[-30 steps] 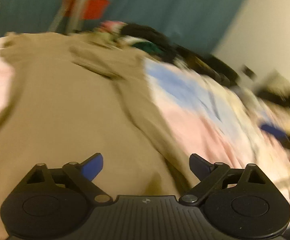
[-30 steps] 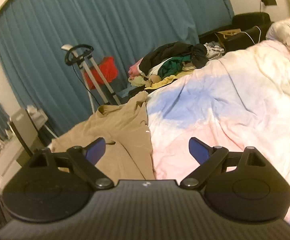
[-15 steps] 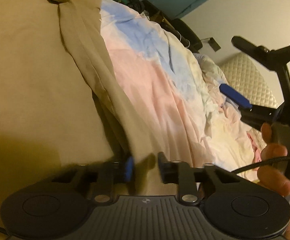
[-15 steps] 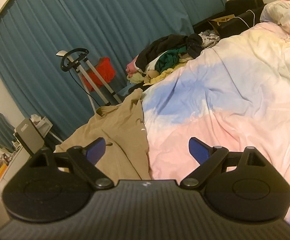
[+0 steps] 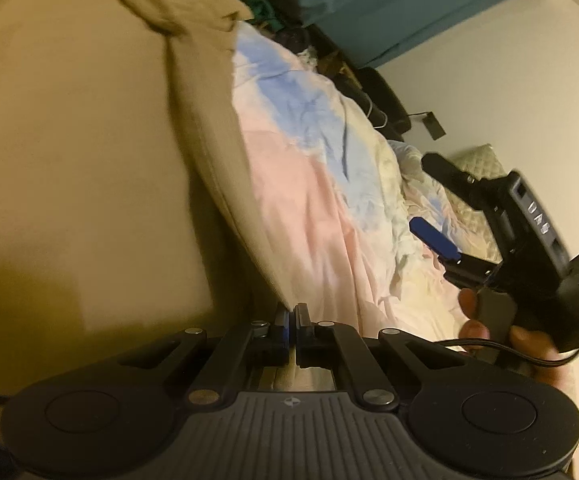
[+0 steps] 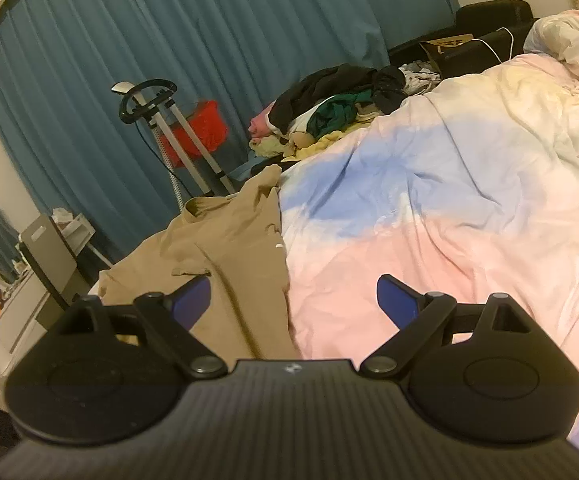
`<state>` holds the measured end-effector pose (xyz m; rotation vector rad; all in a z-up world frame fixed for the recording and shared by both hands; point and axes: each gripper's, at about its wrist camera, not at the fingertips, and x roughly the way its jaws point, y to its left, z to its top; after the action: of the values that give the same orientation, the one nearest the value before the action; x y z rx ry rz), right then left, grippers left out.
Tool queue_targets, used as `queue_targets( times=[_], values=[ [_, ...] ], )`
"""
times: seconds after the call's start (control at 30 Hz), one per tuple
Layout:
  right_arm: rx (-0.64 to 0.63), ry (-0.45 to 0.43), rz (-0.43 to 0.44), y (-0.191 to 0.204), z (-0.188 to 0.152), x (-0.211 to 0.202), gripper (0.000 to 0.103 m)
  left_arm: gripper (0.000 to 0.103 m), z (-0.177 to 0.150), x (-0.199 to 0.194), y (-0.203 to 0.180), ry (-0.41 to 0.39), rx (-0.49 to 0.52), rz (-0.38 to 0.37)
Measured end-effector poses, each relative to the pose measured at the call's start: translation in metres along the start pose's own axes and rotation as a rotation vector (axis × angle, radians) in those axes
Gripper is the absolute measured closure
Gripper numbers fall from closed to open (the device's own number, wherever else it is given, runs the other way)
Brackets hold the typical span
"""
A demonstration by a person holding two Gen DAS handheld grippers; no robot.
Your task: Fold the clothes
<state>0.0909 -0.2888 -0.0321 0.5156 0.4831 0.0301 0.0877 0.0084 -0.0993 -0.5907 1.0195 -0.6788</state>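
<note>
Pinching the near edge of the tan shirt (image 5: 89,152), the left gripper (image 5: 292,322) has its jaws pressed together on what looks like the hem, though the pads hide the cloth they bite. The shirt lies spread on the pastel bedcover (image 6: 469,208), at the bed's left side. It looks light, soft and limp, so it will likely sag and crease when lifted; a hem or corner seems the best hold. The right gripper (image 6: 293,304) hangs above shirt and cover with jaws wide apart and nothing between them. Farther off, the collar (image 6: 197,206) bunches up, and one sleeve cannot be traced. Beyond sit a heap of clothes (image 6: 329,108) and blue curtains (image 6: 169,40).
</note>
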Motion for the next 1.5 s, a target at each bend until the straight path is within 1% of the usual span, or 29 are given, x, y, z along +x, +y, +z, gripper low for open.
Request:
queue_targets(
  times=[0.07, 0.13, 0.27, 0.3, 0.37, 0.4, 0.47, 0.5, 0.53, 0.6, 0.7, 0.77, 0.9, 1.0, 1.07, 1.23, 1.37, 1.43, 1.5],
  values=[
    [0.008, -0.002, -0.003, -0.002, 0.001, -0.001, 0.012, 0.101, 0.002, -0.012, 0.004, 0.024, -0.026, 0.023],
    [0.013, -0.003, -0.009, -0.003, 0.001, -0.001, 0.012, 0.101, 0.003, -0.019, 0.006, 0.041, -0.021, 0.071],
    [0.020, -0.003, -0.020, -0.005, 0.001, 0.000, 0.012, 0.101, 0.001, -0.014, 0.007, 0.107, 0.058, 0.302],
    [0.020, -0.002, -0.021, -0.005, 0.000, 0.000, 0.012, 0.101, 0.001, -0.010, 0.009, 0.132, 0.065, 0.341],
    [0.020, 0.000, -0.020, -0.005, 0.001, 0.000, 0.012, 0.098, 0.000, -0.004, 0.014, 0.172, 0.069, 0.396],
    [0.017, 0.000, -0.022, -0.005, 0.001, 0.000, 0.012, 0.094, 0.001, -0.002, 0.015, 0.180, 0.076, 0.408],
    [0.009, -0.002, -0.027, -0.004, 0.001, 0.000, 0.012, 0.082, 0.004, -0.004, 0.015, 0.173, 0.078, 0.399],
    [0.005, -0.004, -0.029, -0.004, 0.001, -0.001, 0.012, 0.067, 0.007, -0.006, 0.015, 0.165, 0.074, 0.388],
    [0.003, -0.007, -0.031, -0.003, 0.002, -0.001, 0.012, 0.056, 0.009, -0.008, 0.014, 0.152, 0.069, 0.372],
    [0.003, -0.017, -0.034, -0.003, 0.002, -0.002, 0.012, 0.048, 0.017, -0.010, 0.014, 0.113, 0.051, 0.354],
    [-0.005, -0.032, -0.042, -0.002, 0.004, 0.001, 0.012, 0.043, 0.034, -0.015, 0.018, 0.061, 0.037, 0.356],
    [-0.017, -0.027, -0.052, -0.002, 0.003, 0.007, 0.012, 0.042, 0.049, -0.014, 0.019, 0.011, 0.044, 0.377],
    [-0.012, -0.008, -0.045, -0.004, 0.003, 0.016, 0.012, 0.037, 0.068, -0.013, 0.016, -0.096, 0.094, 0.420],
    [-0.017, -0.009, -0.037, -0.003, 0.001, 0.021, 0.012, 0.035, 0.072, -0.015, 0.012, -0.157, 0.135, 0.431],
    [-0.026, -0.009, -0.032, -0.001, 0.000, 0.024, 0.012, 0.034, 0.071, -0.015, 0.007, -0.187, 0.166, 0.445],
    [-0.063, -0.008, -0.020, 0.007, -0.005, 0.028, 0.012, 0.022, 0.061, -0.016, -0.004, -0.249, 0.229, 0.468],
    [-0.100, -0.032, -0.017, 0.015, -0.008, 0.025, 0.012, 0.017, 0.052, -0.017, -0.017, -0.273, 0.305, 0.497],
    [-0.116, -0.047, -0.017, 0.019, -0.010, 0.022, 0.012, 0.009, 0.045, -0.021, -0.024, -0.293, 0.354, 0.507],
    [-0.127, -0.058, -0.018, 0.022, -0.013, 0.020, 0.012, 0.005, 0.038, -0.024, -0.031, -0.316, 0.400, 0.516]
  ],
)
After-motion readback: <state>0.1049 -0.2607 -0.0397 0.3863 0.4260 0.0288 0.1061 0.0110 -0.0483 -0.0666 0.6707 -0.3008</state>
